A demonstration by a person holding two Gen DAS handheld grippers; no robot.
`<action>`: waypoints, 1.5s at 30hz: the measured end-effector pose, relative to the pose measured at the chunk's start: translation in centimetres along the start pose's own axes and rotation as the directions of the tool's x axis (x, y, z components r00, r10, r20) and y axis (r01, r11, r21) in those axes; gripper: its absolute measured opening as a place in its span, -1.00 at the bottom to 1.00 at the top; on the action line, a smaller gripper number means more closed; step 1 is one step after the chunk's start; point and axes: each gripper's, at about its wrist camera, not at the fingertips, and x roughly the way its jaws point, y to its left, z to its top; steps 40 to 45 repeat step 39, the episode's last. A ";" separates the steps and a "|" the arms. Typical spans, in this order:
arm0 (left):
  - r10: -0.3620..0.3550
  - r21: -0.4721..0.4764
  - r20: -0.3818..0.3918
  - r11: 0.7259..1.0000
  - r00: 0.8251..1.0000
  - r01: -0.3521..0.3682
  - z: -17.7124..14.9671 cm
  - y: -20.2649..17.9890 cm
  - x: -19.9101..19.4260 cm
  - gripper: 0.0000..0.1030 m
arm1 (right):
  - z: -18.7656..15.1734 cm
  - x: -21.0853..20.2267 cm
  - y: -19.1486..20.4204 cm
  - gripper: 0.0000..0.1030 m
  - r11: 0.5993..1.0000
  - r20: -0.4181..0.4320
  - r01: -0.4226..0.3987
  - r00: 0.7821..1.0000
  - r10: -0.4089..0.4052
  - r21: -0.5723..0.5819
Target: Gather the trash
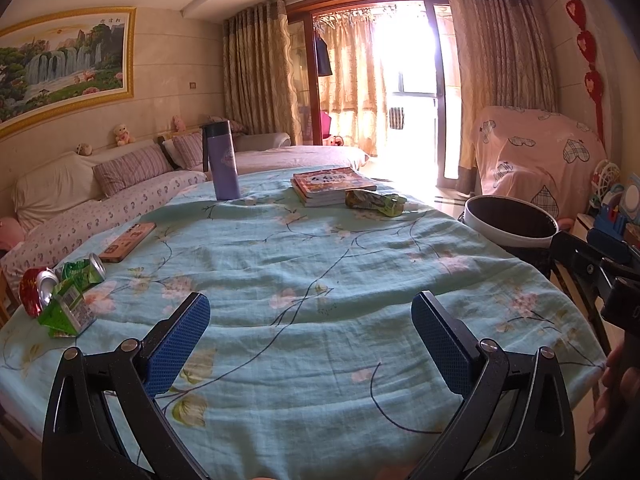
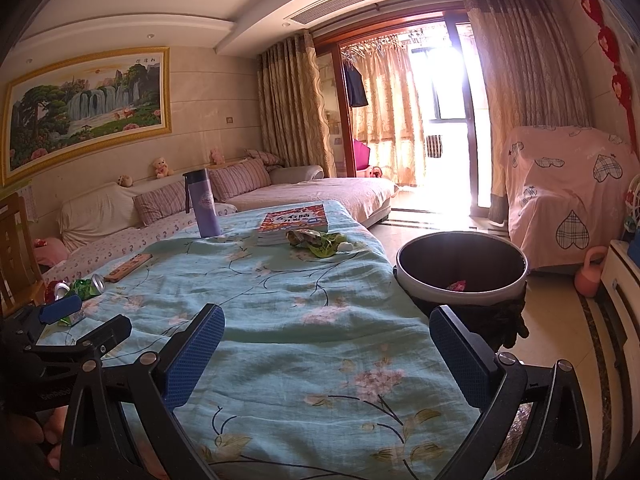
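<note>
A table under a pale blue flowered cloth (image 1: pixel 320 248) carries the trash. At its left edge lie a crushed red can (image 1: pixel 34 292), a green can (image 1: pixel 86 272) and a squashed green carton (image 1: pixel 66 312). A crumpled green wrapper (image 1: pixel 374 202) (image 2: pixel 320 244) rests against the books at the far side. My left gripper (image 1: pixel 310 308) hovers open over the near cloth, empty. My right gripper (image 2: pixel 327 318) is also open and empty, above the table's right edge. Beside that edge stands a round white-rimmed bin (image 2: pixel 440 290) (image 1: pixel 504 236) with a small pink wrapper (image 2: pixel 456 285) inside.
A purple bottle (image 1: pixel 224 160), a stack of books (image 1: pixel 328 186) and a phone in an orange case (image 1: pixel 128 242) sit on the table. A sofa runs along the left wall, a wooden chair (image 2: pixel 16 248) stands at the left. A covered armchair (image 2: pixel 568 200) is behind the bin.
</note>
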 end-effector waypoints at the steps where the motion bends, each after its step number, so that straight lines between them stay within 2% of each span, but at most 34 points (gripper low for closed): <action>1: 0.000 0.001 0.000 1.000 1.000 0.000 0.0 0.0 0.0 1.00 | 0.0 0.0 0.1 1.00 1.000 -0.001 0.000 1.000 0.000 0.000; 45: -0.039 -0.002 -0.036 0.999 0.999 0.039 -0.3 -0.4 1.1 1.00 | -0.3 0.5 0.1 1.00 1.000 -0.029 -0.014 0.999 0.015 0.024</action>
